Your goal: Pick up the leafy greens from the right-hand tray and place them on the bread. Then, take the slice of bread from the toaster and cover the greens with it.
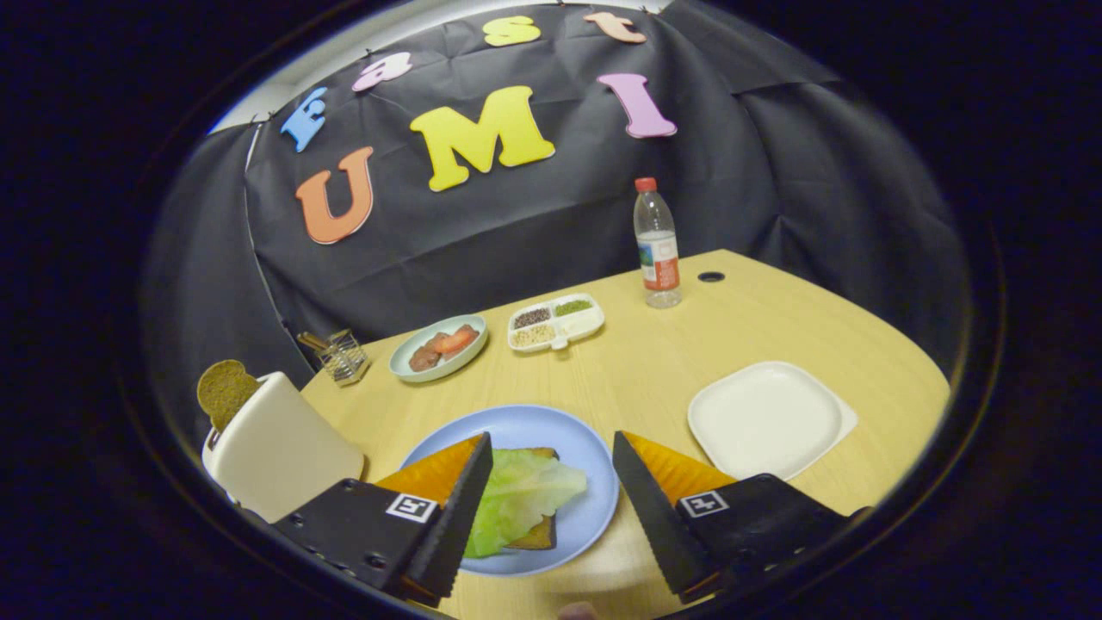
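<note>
The pale green leafy greens (523,497) lie on a brown slice of bread (535,535) on the blue plate (551,430). My gripper (551,452) hangs open above that plate, with the greens between and just below the fingers and nothing held. Left of the fingers stands a white toaster (280,448) with a round brown slice of bread (224,392) sticking up out of its top. The white square tray (766,418) lies to the right of the plate with nothing on it.
Beyond the plate stand a pale green dish of meat and tomato slices (439,346), a white divided dish of seeds (556,322), a small wire holder (343,354) and a water bottle (657,245). A cable hole (711,276) sits in the wooden table (654,362) near the bottle.
</note>
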The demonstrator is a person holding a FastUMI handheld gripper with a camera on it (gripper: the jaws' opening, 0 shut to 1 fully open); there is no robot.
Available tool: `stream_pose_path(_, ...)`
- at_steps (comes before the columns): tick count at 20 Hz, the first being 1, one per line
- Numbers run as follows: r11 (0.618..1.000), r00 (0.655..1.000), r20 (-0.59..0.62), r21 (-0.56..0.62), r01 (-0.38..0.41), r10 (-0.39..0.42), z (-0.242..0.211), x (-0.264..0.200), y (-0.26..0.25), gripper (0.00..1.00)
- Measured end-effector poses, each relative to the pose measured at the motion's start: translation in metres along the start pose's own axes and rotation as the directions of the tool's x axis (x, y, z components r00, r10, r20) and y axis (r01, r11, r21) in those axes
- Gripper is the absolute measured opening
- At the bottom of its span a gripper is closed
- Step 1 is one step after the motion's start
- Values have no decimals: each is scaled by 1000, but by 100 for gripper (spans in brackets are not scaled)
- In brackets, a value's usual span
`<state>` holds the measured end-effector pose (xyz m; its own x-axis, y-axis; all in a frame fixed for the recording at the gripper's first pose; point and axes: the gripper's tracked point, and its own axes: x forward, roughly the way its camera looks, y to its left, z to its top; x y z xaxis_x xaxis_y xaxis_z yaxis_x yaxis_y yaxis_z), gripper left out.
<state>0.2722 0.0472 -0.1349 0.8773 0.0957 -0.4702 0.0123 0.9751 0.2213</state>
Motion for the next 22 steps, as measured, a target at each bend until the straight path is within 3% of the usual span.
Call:
stream_pose_path(1, 1000, 1000, 25, -21, -3, 3, 6, -12, 11, 94)
stream_pose_path(5, 994, 986, 162, -107, -12, 30, 38, -67, 74, 96)
stream_pose_path(10, 982, 966, 205, -137, -131, 158, 45, -106, 183, 96)
stream_pose_path(14, 965, 959, 193, -204, -167, 206, 30, -110, 254, 96)
stream_pose_path(22, 963, 986, 109, -252, -93, 123, 4, -60, 295, 96)
